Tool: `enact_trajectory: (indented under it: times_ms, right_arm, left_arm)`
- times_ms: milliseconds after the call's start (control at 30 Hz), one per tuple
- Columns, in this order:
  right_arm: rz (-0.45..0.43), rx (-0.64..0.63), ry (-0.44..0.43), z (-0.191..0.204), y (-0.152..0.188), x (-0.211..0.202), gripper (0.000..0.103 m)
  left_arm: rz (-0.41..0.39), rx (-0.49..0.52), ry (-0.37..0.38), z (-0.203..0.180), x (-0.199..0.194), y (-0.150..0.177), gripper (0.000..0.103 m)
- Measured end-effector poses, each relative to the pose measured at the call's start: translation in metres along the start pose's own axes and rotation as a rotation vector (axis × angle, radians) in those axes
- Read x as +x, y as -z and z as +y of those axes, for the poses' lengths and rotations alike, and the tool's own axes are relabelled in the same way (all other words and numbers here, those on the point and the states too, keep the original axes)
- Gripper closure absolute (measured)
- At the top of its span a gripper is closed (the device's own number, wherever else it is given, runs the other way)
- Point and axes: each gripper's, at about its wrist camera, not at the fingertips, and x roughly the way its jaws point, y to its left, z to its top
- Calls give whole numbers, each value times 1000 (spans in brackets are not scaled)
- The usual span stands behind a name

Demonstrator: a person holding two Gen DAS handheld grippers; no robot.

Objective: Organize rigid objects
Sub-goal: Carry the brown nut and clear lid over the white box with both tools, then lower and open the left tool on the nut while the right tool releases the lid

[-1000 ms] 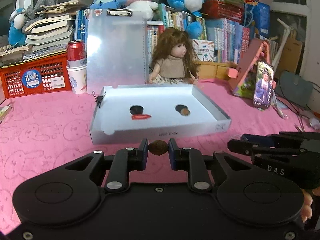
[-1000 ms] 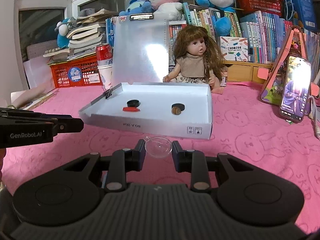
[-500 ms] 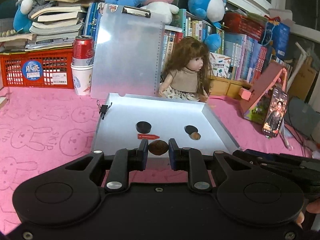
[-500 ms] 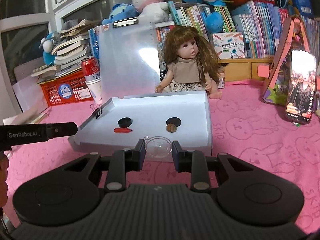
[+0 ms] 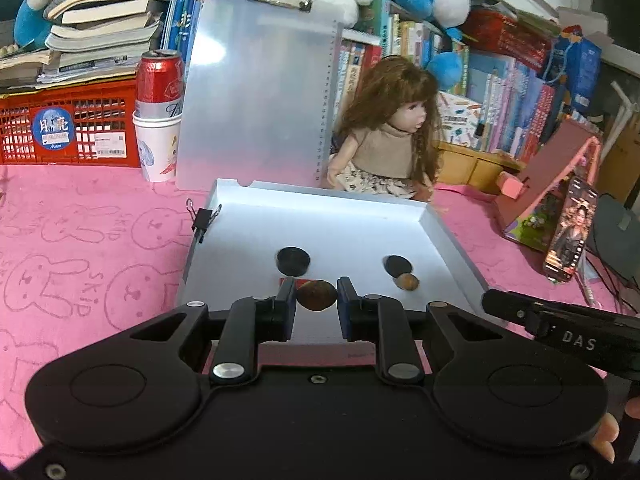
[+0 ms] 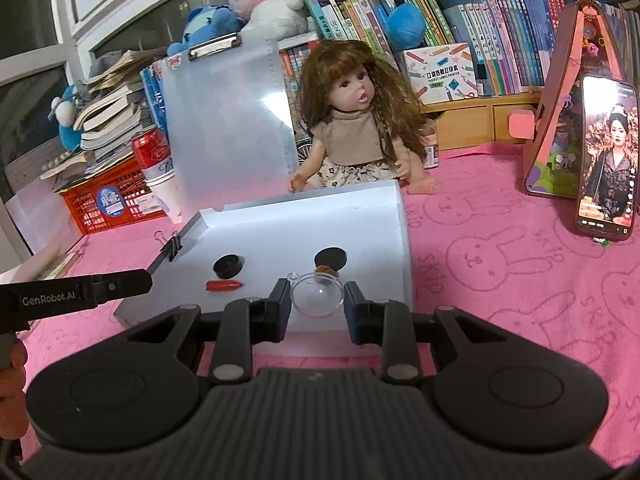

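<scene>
My left gripper [image 5: 317,295] is shut on a brown nut-like ball [image 5: 316,295], held over the near part of the white shallow box [image 5: 452,240]. My right gripper [image 6: 317,299] is shut on a clear plastic half-sphere [image 6: 317,300], held over the near edge of the same box [image 6: 402,240]. In the box lie two black discs [image 5: 293,261] [image 5: 397,265], a small brown ball [image 5: 407,281] and a red piece [image 6: 224,285], partly hidden behind my left fingers in the left wrist view.
A doll [image 5: 390,136] sits behind the box, beside a leaning clipboard [image 5: 256,88]. A red can on a paper cup [image 5: 158,120] and a red crate [image 5: 64,124] stand at the back left. A phone on a pink stand [image 6: 606,156] stands at the right. A pink cloth [image 6: 520,280] covers the table.
Both grippers have moved forward and up toward the box with their loads; the box now lies right under the fingertips. The grips have not changed.
</scene>
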Motion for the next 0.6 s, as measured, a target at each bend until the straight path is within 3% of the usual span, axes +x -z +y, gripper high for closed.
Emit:
enact_trajectory:
  times_ms: [367,600]
  right_arm:
    - [56,16,-16,-5,-5,32,68]
    - [49,-100,15,8,4,49,68]
  left_arm:
    - [71,4,-29,6,43,-1,83]
    - [87,46,-52,-1,67,8,82]
